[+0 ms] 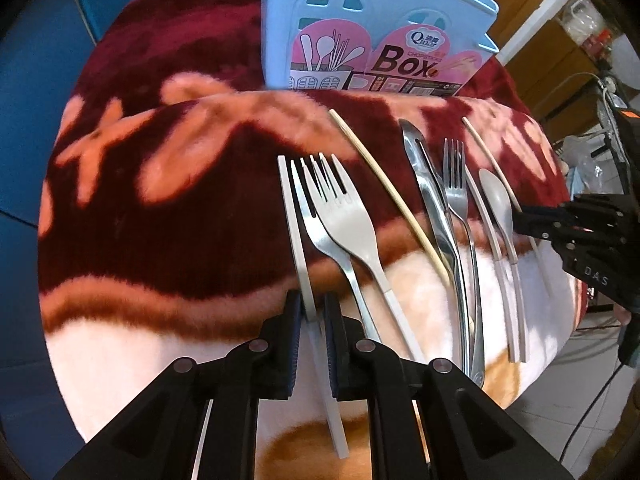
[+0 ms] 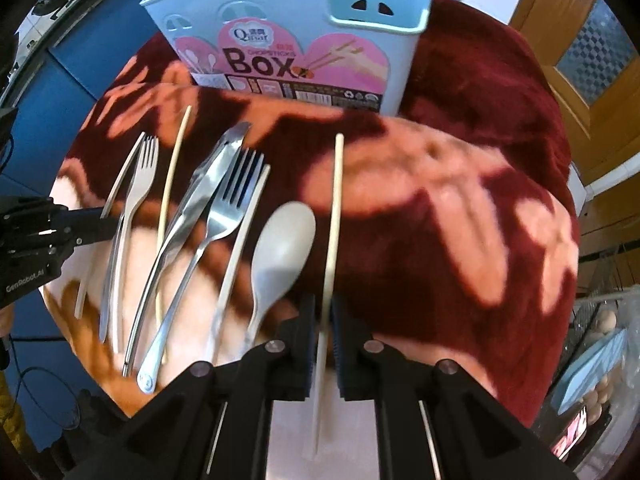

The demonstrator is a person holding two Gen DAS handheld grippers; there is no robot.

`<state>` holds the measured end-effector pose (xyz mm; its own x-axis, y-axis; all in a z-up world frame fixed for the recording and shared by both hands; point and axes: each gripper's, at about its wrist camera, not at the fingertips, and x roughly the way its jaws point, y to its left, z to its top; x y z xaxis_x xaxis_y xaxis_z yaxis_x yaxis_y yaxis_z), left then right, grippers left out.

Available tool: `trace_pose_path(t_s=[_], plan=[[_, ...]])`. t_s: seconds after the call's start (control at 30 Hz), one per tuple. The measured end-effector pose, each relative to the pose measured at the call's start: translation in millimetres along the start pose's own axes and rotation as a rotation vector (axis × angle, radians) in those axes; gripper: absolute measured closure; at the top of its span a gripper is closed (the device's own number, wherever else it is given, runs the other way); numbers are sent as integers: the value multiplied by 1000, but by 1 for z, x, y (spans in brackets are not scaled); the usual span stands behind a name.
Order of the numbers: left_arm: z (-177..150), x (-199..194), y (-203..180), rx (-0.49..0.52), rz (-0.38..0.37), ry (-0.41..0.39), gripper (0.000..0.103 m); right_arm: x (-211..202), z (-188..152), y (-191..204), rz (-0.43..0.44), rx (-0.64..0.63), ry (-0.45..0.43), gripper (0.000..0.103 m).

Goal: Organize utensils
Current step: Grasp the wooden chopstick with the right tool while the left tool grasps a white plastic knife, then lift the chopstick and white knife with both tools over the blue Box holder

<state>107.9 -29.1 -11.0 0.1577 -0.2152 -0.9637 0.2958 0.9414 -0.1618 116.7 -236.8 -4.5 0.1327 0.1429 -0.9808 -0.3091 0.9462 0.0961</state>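
Room: blue wall panels [image 1: 36,80], wooden door [image 2: 592,60], tiled floor [image 1: 560,420]. Surface: round tabletop under a plush maroon-and-pink blanket [image 1: 160,220]. At its far edge, upright light-blue chopsticks box [image 1: 372,28]. Utensils in a loose row: steel knife [image 1: 436,216], steel fork [image 1: 456,188], grey plastic fork [image 1: 352,216], grey spoon [image 2: 280,256]. Left gripper [image 1: 313,312], jaws clenched on a grey chopstick [image 1: 296,232]; right gripper [image 2: 323,320], jaws clenched on a wooden chopstick [image 2: 334,220].
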Motion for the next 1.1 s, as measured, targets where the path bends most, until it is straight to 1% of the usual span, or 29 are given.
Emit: trace_pose_path(t_s=[0.13, 0.23, 0.3, 0.33, 0.37, 0.47, 0.53, 0.6, 0.63, 0.7, 0.73, 0.77, 0.87, 0.9, 0.93, 1.0, 1.1], plan=[[6, 0, 1, 15, -4, 29, 92, 5, 13, 0, 24, -11, 19, 89], [5, 0, -3, 32, 15, 29, 92, 6, 18, -2, 31, 11, 5, 91], [3, 0, -9, 41, 28, 10, 94, 1, 15, -3, 12, 4, -17, 96], [7, 4, -18, 40, 28, 1, 94, 0, 13, -3, 7, 7, -30, 97], [5, 3, -18, 35, 19, -12, 97, -2, 10, -4, 5, 12, -37, 97], [-2, -4, -18, 17, 1, -61, 97, -13, -1, -7, -7, 43, -93, 97], [-9, -13, -18, 20, 28, -121, 97, -19, -7, -6, -2, 73, -140, 97], [-14, -22, -19, 24, 56, -180, 97, -33, -22, -6, 7, 108, -189, 97], [-17, -28, -20, 23, 52, -215, 97, -40, -26, -4, -7, 112, -226, 97], [-19, -40, -23, 12, 28, -278, 98, -54, -33, -3, -6, 122, -300, 97], [-19, -47, -23, 6, 21, -318, 98, -60, -36, -2, 1, 124, -333, 97], [-19, -55, -25, 5, 16, -363, 98, -69, -40, -4, 31, 135, -375, 97], [-17, -72, -29, 12, 15, -476, 98, -82, -38, -4, 76, 174, -476, 97], [-15, -78, -29, 11, 9, -507, 98, -88, -39, -3, 69, 176, -530, 97], [-10, -81, -26, 9, 1, -526, 98, -89, -32, 0, 63, 176, -559, 97], [-2, -88, -29, 6, -13, -581, 98, -97, -28, 3, 58, 175, -653, 97], [7, -99, -24, -2, -14, -658, 98, -109, -23, 4, 55, 167, -767, 97]])
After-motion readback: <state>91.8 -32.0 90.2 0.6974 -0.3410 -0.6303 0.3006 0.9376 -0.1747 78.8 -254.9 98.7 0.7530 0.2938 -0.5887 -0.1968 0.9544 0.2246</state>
